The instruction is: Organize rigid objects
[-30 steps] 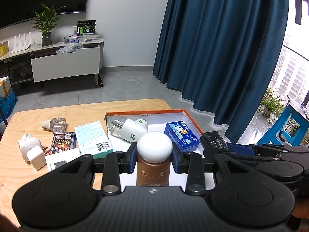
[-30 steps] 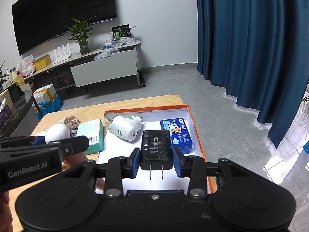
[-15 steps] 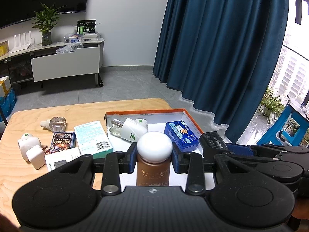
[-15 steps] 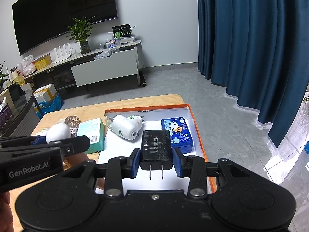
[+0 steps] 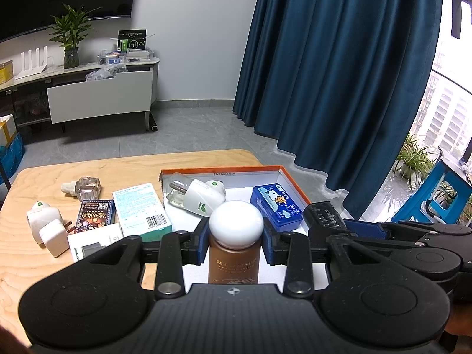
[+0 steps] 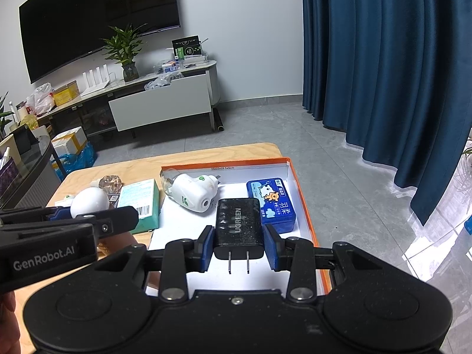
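Left of the left gripper (image 5: 236,243), small cardboard boxes (image 5: 141,208) lie on the wooden table (image 5: 118,168); it is clamped on a brown bottle (image 5: 233,261) with a smooth round white cap. Beyond, inside the orange-rimmed box (image 6: 305,206), sit a white plug-in (image 6: 191,193) and blue tin (image 6: 273,205); the right gripper (image 6: 239,249) pinches a matte black charger (image 6: 239,225).

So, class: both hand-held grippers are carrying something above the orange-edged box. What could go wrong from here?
1. The left hand-held gripper pinches the brown bottle just under its round white cap; the smooth bottle might slip.
2. The black charger in the right hand-held gripper could land on the blue tin or the white plug-in device already inside the box.
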A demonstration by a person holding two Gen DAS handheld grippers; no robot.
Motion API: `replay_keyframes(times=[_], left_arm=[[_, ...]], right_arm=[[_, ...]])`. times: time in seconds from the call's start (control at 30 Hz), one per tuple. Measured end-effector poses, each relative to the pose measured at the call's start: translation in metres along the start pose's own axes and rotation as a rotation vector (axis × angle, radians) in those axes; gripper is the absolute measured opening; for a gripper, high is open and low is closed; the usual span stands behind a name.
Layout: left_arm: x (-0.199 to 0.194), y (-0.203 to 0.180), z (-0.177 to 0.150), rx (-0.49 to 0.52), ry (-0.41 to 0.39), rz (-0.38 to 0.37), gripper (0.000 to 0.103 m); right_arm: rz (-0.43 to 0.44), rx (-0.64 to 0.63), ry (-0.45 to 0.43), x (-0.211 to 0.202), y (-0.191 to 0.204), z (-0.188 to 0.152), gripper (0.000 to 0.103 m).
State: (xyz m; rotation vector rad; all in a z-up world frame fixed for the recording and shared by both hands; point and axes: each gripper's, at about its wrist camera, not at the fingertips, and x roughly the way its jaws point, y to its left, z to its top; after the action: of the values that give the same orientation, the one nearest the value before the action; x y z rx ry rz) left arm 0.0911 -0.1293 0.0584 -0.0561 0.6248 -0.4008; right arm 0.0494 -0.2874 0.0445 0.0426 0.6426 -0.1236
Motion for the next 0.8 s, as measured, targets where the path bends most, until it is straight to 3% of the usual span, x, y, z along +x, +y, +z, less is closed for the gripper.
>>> replay_keyframes(times=[0.8], left_arm=[[0.001, -0.0006, -0.0011, -0.005, 0.006, -0.005, 0.036]], right_arm=[[0.002, -0.001, 0.003, 0.0003, 0.0017, -0.0026, 0.044]])
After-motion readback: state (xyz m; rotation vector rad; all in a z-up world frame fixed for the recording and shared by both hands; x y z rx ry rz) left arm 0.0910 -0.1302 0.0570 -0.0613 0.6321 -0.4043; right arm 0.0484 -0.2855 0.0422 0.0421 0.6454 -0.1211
